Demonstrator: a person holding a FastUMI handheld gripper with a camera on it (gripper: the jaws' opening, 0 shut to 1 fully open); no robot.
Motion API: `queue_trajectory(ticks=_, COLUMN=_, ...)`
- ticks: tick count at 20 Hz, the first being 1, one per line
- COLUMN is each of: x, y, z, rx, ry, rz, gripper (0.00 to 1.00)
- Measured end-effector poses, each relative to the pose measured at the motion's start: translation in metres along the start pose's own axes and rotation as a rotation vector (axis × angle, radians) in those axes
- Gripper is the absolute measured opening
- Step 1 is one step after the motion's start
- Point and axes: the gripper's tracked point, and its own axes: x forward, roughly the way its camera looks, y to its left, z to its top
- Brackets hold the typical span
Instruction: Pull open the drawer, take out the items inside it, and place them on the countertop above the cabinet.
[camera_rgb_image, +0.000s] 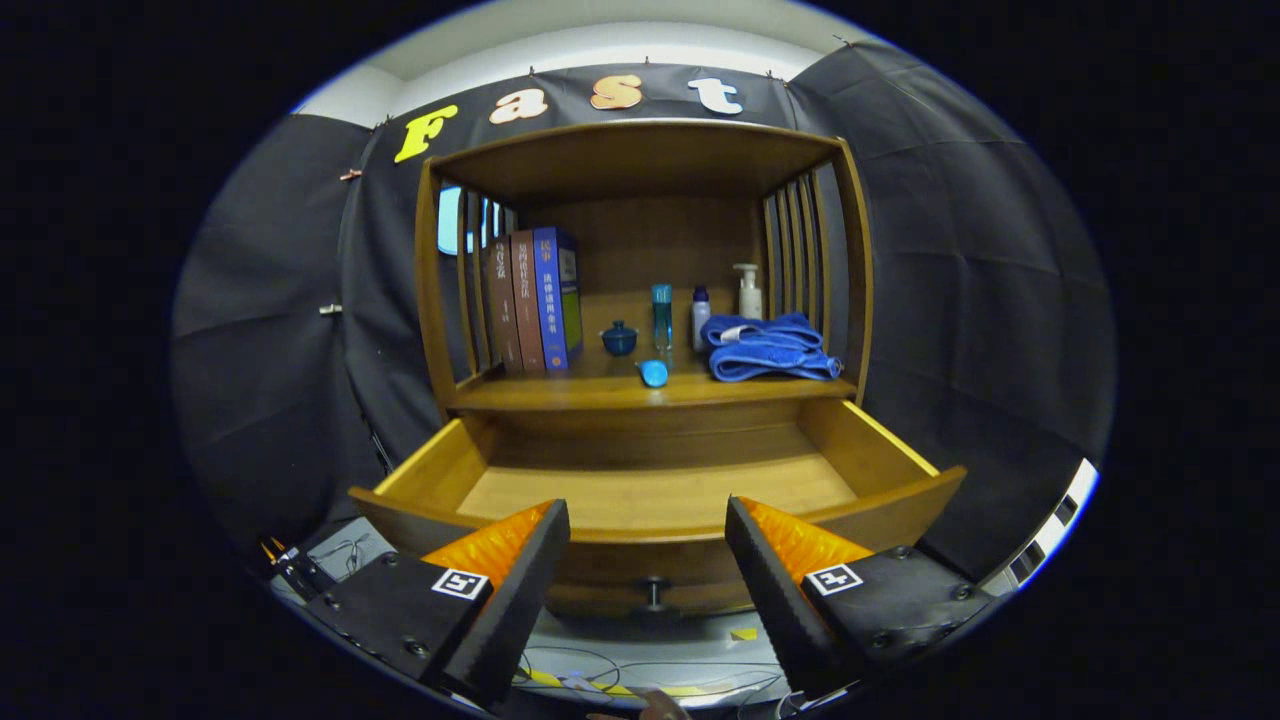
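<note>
Fingers: gripper (648, 560) held with its two fingers (520, 590) spread wide apart, nothing between them, both angled forward toward the drawer front.
Knob: small dark drawer knob (654, 592) sits in the gap between the fingers, just ahead of them and untouched.
Drawer: wooden drawer (880, 450) stands pulled out from the cabinet, its curved front rail just beyond the fingertips; the visible part of its floor is bare wood.
Worktop: wooden worktop (560, 392) above the drawer, set inside an open cabinet frame (640, 150) with slatted sides and a flat top board.
Books: three upright books (530, 300) stand together at the left of the worktop, against the slats.
Small pot: blue lidded pot (619, 338) just right of the books.
Round item: small blue rounded object (653, 373) near the worktop's front edge, ahead of the pot; what it is cannot be told.
Bottles: tall teal bottle (662, 315), short purple-capped bottle (700, 318) and white pump bottle (748, 292) in a loose row toward the back.
Towel: folded blue towel (768, 348) at the right end of the worktop, in front of the pump bottle.
Room: black cloth wall (960, 280) surrounds the cabinet; pale ceiling above.
Floor: grey floor (680, 655) below the drawer, with thin cables (570, 665) and yellow tape marks (743, 633).
</note>
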Motion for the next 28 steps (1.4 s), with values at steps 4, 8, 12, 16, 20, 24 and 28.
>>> queue_trajectory(ticks=4, x=0.009, y=-0.005, z=-0.035, rx=0.021, ry=0.045, rz=-0.018, gripper=0.99)
queue_trajectory(ticks=8, x=0.023, y=-0.007, z=-0.046, rx=0.014, ry=0.079, rz=-0.025, gripper=1.0)
queue_trajectory(ticks=12, x=0.024, y=-0.005, z=-0.043, rx=0.008, ry=0.091, rz=-0.024, gripper=0.99)
queue_trajectory(ticks=16, x=0.035, y=-0.004, z=-0.039, rx=0.009, ry=0.097, rz=-0.019, gripper=0.99)
queue_trajectory(ticks=20, x=0.06, y=-0.005, z=-0.03, rx=0.015, ry=0.105, rz=-0.013, gripper=0.99)
queue_trajectory(ticks=24, x=0.09, y=-0.003, z=-0.016, rx=0.017, ry=0.093, rz=-0.011, gripper=0.99)
queue_trajectory(ticks=28, x=0.118, y=-0.002, z=-0.011, rx=0.016, ry=0.084, rz=-0.009, gripper=1.0)
